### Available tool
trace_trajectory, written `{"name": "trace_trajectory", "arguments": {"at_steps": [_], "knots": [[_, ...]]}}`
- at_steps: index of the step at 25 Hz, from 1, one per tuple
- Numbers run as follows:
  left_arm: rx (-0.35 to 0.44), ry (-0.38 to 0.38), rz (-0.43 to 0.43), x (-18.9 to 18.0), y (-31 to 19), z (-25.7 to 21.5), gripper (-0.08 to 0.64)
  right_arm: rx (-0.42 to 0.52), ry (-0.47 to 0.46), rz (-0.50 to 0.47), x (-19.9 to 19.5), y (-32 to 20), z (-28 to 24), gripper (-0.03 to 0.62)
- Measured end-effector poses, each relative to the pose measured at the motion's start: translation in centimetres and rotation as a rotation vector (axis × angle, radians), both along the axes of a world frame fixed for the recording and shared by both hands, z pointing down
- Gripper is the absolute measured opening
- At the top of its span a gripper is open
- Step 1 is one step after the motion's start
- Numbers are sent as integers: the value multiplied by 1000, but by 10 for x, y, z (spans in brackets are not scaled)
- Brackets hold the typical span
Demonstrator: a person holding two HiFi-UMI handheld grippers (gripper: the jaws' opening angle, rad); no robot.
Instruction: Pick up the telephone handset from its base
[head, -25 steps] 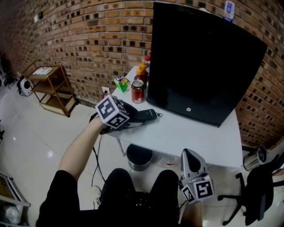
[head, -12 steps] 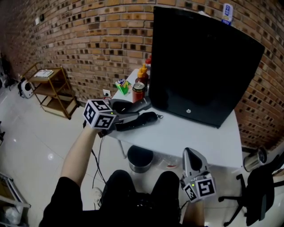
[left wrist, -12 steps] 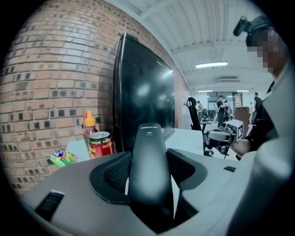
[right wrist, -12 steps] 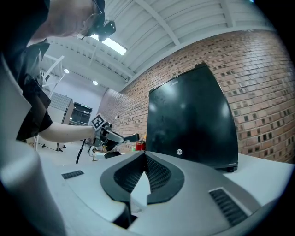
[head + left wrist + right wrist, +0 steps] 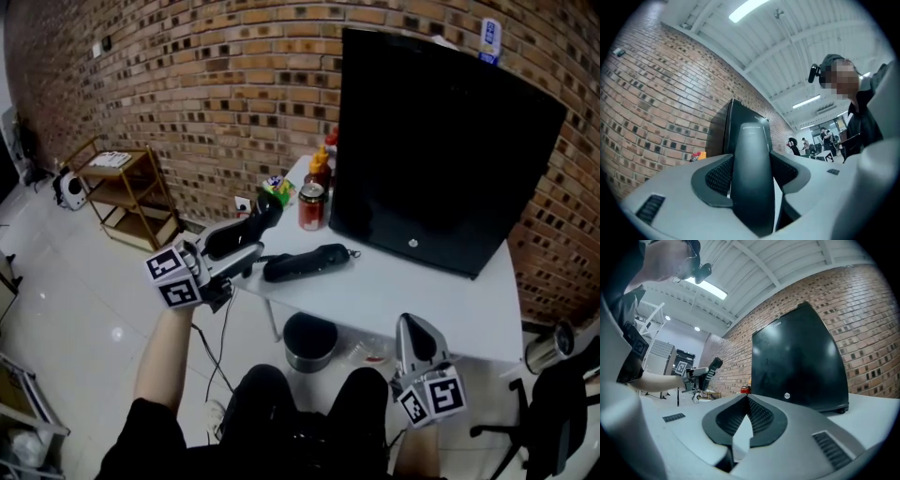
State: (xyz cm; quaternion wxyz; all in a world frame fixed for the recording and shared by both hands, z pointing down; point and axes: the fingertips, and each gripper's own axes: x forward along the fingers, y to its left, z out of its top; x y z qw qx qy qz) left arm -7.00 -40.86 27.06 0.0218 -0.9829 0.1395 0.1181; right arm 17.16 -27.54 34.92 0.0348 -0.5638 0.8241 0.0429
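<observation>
1. Telephone handset [image 5: 248,225] is sitting clamped between the left gripper's [image 5: 246,253] jaws, hanging up and left of the telephone base [image 5: 307,262], apart from it.
2. The base is lying on the white table [image 5: 422,291].
3. The right gripper [image 5: 412,326] is hovering right of the base, jaws pressing together, gripping nothing.

Surface finishes
Handset [image 5: 236,235] smooth semi-gloss black plastic; brick wall [image 5: 187,94] rough matt; floor [image 5: 66,272] glossy tile; table [image 5: 422,300] smooth white.

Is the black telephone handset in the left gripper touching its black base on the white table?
Apart. Head view: the left gripper holds the handset tilted up, clear of the base, with a visible gap between them.
</observation>
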Motion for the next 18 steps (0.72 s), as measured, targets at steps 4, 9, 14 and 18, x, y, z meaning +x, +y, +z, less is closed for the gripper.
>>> {"name": "trace_trajectory", "arguments": {"at_steps": [4, 9, 14, 18], "knots": [[-4, 115, -43, -28, 4, -8, 252, -2, 0, -2, 0, 2, 1, 5], [-22, 212, -27, -48, 12, -17, 252, 6, -7, 3, 5, 13, -5, 5], [-5, 242, -8, -53, 22, -20, 252, 7, -11, 24, 12, 19, -6, 5], [14, 316, -21, -67, 27, -21, 252, 19, -38, 22, 15, 20, -7, 5]]}}
